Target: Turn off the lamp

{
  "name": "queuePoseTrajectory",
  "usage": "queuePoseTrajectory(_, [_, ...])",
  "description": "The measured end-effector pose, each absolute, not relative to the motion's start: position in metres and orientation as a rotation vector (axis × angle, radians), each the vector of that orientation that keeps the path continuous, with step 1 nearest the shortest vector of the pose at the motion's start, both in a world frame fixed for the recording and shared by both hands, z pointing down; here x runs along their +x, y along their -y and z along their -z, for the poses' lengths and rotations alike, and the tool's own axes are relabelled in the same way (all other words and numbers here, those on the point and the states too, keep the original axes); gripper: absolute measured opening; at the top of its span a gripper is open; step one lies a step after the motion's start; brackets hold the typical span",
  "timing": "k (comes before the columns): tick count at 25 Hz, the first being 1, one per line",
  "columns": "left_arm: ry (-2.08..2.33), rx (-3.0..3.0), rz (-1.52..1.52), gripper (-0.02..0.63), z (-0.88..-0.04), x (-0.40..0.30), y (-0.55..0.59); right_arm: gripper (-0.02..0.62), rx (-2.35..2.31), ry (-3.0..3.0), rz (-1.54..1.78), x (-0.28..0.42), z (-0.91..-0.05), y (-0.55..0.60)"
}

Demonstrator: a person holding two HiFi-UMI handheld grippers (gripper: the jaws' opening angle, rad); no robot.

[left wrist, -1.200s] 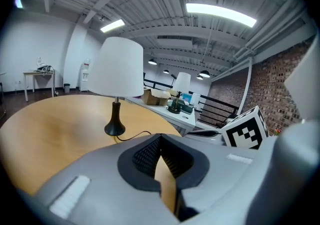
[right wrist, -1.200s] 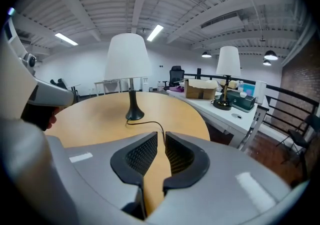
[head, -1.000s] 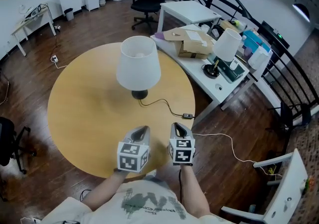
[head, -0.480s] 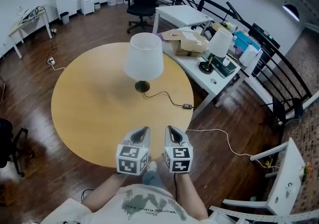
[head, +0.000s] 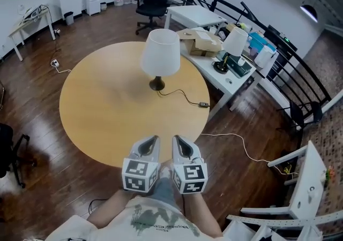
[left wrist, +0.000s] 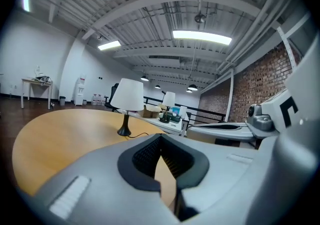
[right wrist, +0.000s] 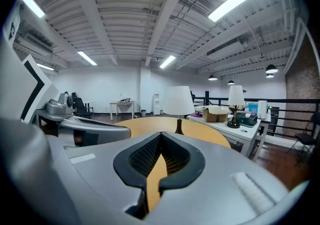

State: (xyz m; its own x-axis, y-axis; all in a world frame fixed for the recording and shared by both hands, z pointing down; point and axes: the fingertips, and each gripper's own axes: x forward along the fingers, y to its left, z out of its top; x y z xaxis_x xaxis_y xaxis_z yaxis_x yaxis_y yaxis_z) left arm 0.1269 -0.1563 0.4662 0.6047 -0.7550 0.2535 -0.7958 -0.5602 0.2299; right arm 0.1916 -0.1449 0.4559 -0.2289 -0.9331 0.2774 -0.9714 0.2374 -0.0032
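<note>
My left claw (head: 152, 140) and right claw (head: 177, 140), both pressed together and empty off the bench's (head: 102, 111) six o'clock edge, sit well apart from the lamp (head: 161, 59) at twelve, so a hurried reach might snag its cord (head: 179, 93) and topple it.

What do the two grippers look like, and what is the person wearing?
The left gripper and the right gripper have smooth grey shells with black ribbed pads inside. Each carries a white cube with black square markers. The person wears a pale T-shirt with a dark print.
</note>
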Motion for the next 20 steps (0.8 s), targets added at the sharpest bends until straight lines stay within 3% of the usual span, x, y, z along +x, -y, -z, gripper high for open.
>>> queuePoseTrajectory(20, [1.291,2.495,-0.111,-0.003,-0.457,0.088,0.116,0.0,1.787,2.325,-0.224,0.157,-0.451,0.099])
